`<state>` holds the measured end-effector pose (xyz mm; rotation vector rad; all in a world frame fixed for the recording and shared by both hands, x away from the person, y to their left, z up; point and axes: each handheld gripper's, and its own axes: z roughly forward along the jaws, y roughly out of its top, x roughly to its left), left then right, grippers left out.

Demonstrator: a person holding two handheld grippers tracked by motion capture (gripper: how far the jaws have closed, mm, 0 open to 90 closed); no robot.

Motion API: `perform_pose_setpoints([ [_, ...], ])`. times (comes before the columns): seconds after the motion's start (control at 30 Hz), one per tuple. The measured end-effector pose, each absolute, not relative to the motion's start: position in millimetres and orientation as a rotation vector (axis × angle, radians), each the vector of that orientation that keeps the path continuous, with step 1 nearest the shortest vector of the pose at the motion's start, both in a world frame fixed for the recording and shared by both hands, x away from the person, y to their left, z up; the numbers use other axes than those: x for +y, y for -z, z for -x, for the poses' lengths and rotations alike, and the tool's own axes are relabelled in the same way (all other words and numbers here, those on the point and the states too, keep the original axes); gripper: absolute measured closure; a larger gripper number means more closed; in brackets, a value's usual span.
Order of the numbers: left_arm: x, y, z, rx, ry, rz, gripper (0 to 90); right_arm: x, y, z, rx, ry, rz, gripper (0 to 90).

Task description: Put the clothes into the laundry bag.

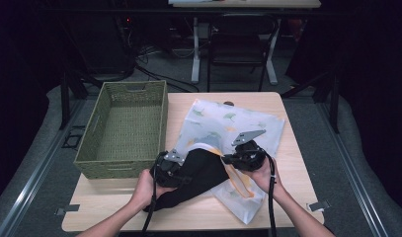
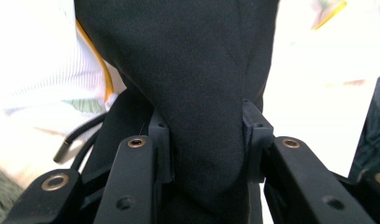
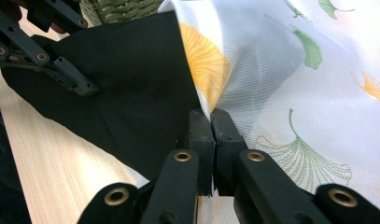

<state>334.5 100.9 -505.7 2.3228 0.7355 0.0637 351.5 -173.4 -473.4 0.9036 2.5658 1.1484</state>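
Jaws on our left gripper (image 2: 204,140) are pressed onto a bunched fold of the black garment (image 1: 196,175), the cloth squeezed between the two pads. Right gripper (image 3: 211,126): jaws together, pinching the mouth edge of the leaf-printed mesh bag (image 1: 233,126).

Garment lies half in, half out of the bag's opening, near the table's (image 1: 282,108) front edge, long axis running from our left hand up-right into the bag. So the bag mouth sits straight ahead of the left jaws, with the right gripper just beside that opening, holding it.

Whether the garment is going in or coming out, we cannot tell for sure. Woven green basket (image 1: 124,126) stands at left, close to the left gripper.
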Motion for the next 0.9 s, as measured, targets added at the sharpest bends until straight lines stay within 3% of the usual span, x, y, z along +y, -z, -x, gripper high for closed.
perform_pose_setpoints([
  [0.47, 78.5, 507.2, -350.9, 0.776, -0.044, -2.378, 64.6, -170.1, 469.0, -348.6, 2.563, -1.197, -0.882, 88.9],
  [0.8, 69.7, 490.8, -357.5, 0.799, -0.104, -2.319, 64.2, -167.6, 464.8, -345.5, 2.550, -1.236, -0.840, 88.9],
  [0.9, 61.4, 507.2, -365.5, 0.831, -0.088, -2.328, 62.6, -166.9, 467.2, -345.6, 2.567, -1.226, -0.847, 88.9],
])
